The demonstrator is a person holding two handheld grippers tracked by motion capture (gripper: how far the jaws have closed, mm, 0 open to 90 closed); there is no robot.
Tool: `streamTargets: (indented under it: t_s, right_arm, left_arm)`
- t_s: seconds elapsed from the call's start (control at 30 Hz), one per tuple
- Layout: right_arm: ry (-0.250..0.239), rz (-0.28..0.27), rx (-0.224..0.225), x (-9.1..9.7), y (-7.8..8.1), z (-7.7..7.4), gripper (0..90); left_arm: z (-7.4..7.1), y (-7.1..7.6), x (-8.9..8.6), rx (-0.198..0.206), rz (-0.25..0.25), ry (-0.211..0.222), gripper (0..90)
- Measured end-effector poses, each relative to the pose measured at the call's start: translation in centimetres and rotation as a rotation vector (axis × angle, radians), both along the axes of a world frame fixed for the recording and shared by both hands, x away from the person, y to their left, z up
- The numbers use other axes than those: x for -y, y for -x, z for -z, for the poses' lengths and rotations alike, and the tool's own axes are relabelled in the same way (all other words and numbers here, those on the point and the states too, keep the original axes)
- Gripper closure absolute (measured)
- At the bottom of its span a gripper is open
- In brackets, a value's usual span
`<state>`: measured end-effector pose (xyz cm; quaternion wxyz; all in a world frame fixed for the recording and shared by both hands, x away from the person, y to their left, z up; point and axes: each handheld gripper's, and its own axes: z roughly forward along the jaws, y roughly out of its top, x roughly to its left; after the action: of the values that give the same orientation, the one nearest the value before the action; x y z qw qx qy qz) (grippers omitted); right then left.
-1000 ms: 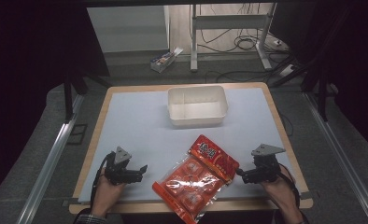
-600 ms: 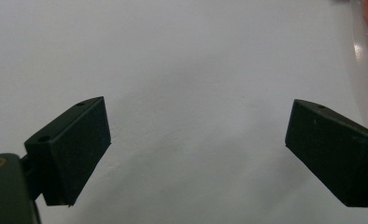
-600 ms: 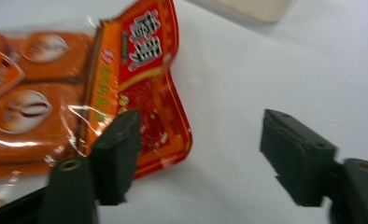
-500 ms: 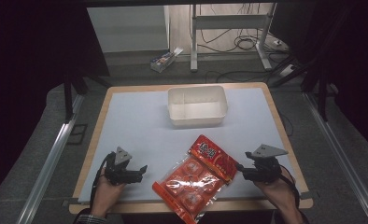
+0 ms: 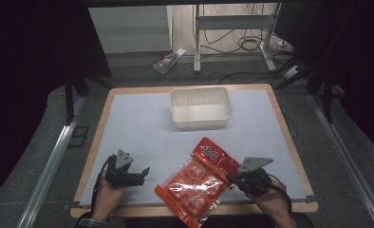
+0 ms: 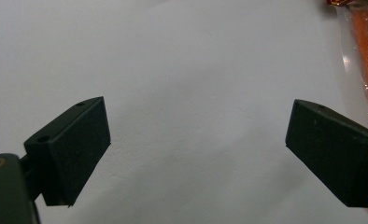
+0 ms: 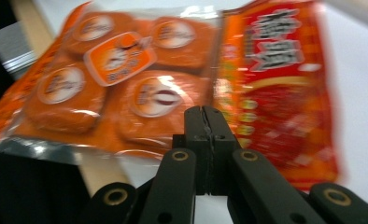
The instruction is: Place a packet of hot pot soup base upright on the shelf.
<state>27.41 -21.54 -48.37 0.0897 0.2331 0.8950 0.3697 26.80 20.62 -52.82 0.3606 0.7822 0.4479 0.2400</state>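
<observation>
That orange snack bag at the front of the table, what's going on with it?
A person holds a gripper in each hand. The right gripper has just been closing; its jaws meet at the edge of the snack bag, though whether they pinch it I cannot tell. The left gripper waits open beside the bag. A white tub stands empty farther back.

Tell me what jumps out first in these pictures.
The bright red-orange snack bag lies at the table's near edge, between the two grippers. The right gripper, jaws together, sits at the bag's right side. Farther back stands a white tub with nothing in it.
</observation>
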Motion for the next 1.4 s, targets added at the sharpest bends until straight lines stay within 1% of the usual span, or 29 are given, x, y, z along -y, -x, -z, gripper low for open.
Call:
streamTargets:
  t_s: [0.07,0.1,0.13,0.17,0.2,0.23,0.27,0.33,0.37,0.4,0.43,0.47,0.5,0.53,0.6,0.67,0.73,0.77,1.0,1.1,1.2,1.3,1.37,1.4]
  right_arm:
    - [-0.008,-0.048,-0.034,-0.6,0.2,0.5,89.1]
    - [-0.002,-0.089,-0.066,-1.3,0.4,1.0,89.1]
    - [-0.002,-0.089,-0.066,-1.3,0.4,1.0,89.1]
    - [0.002,-0.107,-0.077,-1.6,0.6,1.2,89.1]
    - [0.013,-0.134,-0.094,-2.1,0.8,1.6,89.1]
    - [0.037,-0.176,-0.111,-2.9,1.2,2.1,89.1]
    - [0.037,-0.176,-0.111,-2.9,1.2,2.1,89.1]
    - [0.069,-0.213,-0.124,-3.6,1.6,2.6,89.1]
    - [0.087,-0.248,-0.120,-4.1,1.9,2.9,89.2]
    - [0.087,-0.248,-0.120,-4.1,1.9,2.9,89.2]
    - [0.077,-0.260,-0.133,-4.4,2.1,3.0,89.1]
    - [0.076,-0.271,-0.129,-4.5,2.1,3.1,89.1]
    - [0.081,-0.271,-0.127,-4.6,2.2,3.2,89.2]
    - [0.088,-0.274,-0.112,-4.9,2.4,3.2,89.2]
    - [0.095,-0.270,-0.097,-5.1,2.5,3.3,89.3]
    - [0.107,-0.252,-0.078,-5.5,2.5,3.4,89.3]
    - [0.126,-0.234,-0.046,-6.0,2.6,3.5,89.3]
    - [0.126,-0.231,-0.037,-6.1,2.5,3.5,89.3]
    - [0.097,-0.189,-0.043,-6.8,2.0,3.6,89.3]
    - [0.083,-0.180,-0.037,-7.6,1.7,3.8,89.3]
    - [0.062,-0.168,-0.043,-8.5,1.2,4.0,89.3]
    - [0.050,-0.161,-0.040,-9.5,0.7,4.1,89.3]
    - [0.051,-0.163,-0.050,-9.7,0.6,4.1,89.3]
    - [0.051,-0.163,-0.050,-9.7,0.6,4.1,89.3]
  left_arm:
    - [0.0,0.0,0.0,0.001,-0.001,0.001,6.4]
    - [0.0,0.0,0.0,0.000,0.000,0.000,6.4]
    - [0.0,0.0,0.0,0.000,0.000,0.000,6.4]
    - [0.0,0.0,0.0,0.000,0.001,-0.002,6.4]
    - [0.0,0.0,0.1,0.000,0.002,-0.004,6.4]
    - [0.0,0.0,0.1,0.001,0.004,-0.011,6.4]
    - [0.0,0.0,0.1,0.001,0.004,-0.011,6.4]
    - [0.0,0.0,0.2,0.000,0.009,-0.016,6.4]
    - [0.1,0.0,0.3,-0.001,0.013,-0.023,6.4]
    - [0.1,0.0,0.3,-0.001,0.013,-0.023,6.4]
    - [0.1,0.0,0.4,0.000,0.013,-0.024,6.4]
    - [0.1,0.0,0.4,-0.001,0.015,-0.026,6.4]
    - [0.1,0.0,0.4,-0.001,0.021,-0.034,6.4]
    - [0.2,0.0,0.5,-0.003,0.019,-0.034,6.4]
    - [0.2,0.0,0.6,0.000,0.025,-0.047,6.4]
    - [0.2,0.0,0.8,0.001,0.028,-0.057,6.4]
    - [0.2,0.0,0.8,0.005,0.034,-0.067,6.3]
    - [0.2,0.0,0.8,0.005,0.033,-0.069,6.3]
    - [0.1,0.0,0.7,0.008,0.024,-0.064,6.3]
    - [0.1,-0.1,0.7,0.009,0.024,-0.066,6.3]
    - [0.1,-0.1,0.7,0.009,0.019,-0.068,6.3]
    - [0.1,-0.1,0.5,0.006,0.000,-0.057,6.2]
    - [0.0,-0.2,0.2,-0.005,-0.018,-0.028,5.9]
    - [0.0,-0.2,0.2,-0.005,-0.018,-0.028,5.9]
